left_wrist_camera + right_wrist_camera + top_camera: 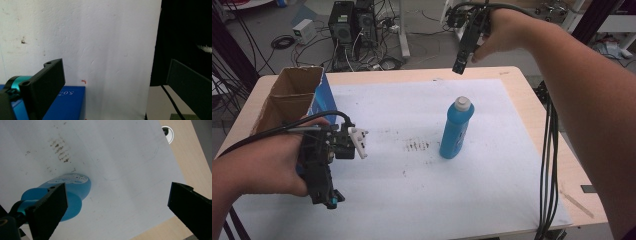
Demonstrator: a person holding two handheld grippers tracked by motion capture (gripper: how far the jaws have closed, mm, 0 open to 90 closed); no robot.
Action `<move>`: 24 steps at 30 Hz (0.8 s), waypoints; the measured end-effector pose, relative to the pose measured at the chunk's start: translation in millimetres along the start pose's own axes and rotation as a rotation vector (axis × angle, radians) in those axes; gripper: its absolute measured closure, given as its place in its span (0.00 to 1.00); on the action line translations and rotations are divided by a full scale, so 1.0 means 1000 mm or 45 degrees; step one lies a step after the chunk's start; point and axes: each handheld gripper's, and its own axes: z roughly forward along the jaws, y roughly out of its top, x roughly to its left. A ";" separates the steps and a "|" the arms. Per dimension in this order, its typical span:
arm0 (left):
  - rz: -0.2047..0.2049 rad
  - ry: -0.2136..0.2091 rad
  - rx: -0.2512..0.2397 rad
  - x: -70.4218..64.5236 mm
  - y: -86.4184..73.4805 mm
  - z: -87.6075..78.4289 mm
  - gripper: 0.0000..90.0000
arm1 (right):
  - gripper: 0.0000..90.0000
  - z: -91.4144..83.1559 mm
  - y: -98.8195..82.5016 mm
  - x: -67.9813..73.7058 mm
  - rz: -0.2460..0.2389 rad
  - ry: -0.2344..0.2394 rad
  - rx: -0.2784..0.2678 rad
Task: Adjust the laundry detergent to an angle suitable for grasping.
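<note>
While a blue bottle [456, 130] with a white cap stands upright on the white sheet [492, 195] that covers most of the tabletop [517, 75], a little right of the middle, the right tongs [459, 62] are held high above the far edge, pointing down and toward the bottle, well apart from it. In the right gripper view the bottle [72, 187] is seen from above beside the left jaw, with nothing between the two black jaws, which are spread wide. The left tongs [328, 197] are held low over the near left part of the sheet, gripped by the person's left hand [272, 162], with a cable trailing back over the wrist. In the left gripper view the jaws are likewise set wide apart and nothing is clasped between them; white sheet is seen ahead, and a blue surface with printed figures lies at the lower left. An open cardboard box [292, 100] with a blue side is placed at the far left of the tabletop, just beyond the left hand. A patch of dark smudges [417, 145] is marked on the sheet just left of the bottle. A thin wooden stick [576, 199] lies on the bare wood at the near right edge. Computer towers [352, 25] and loose cables are seen on the floor beyond the tabletop.
</note>
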 end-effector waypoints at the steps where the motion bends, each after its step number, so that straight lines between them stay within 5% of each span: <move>1: 0.000 0.000 0.000 0.000 0.000 0.000 0.02 | 0.02 0.000 0.000 0.000 0.000 0.000 0.000; 14: -0.030 0.028 -0.010 -0.001 0.001 0.000 0.02 | 0.02 -0.003 -0.003 0.000 0.005 -0.010 -0.001; 24: -0.038 0.046 -0.039 -0.005 0.007 -0.002 0.02 | 0.02 -0.009 -0.027 -0.005 0.060 -0.024 -0.018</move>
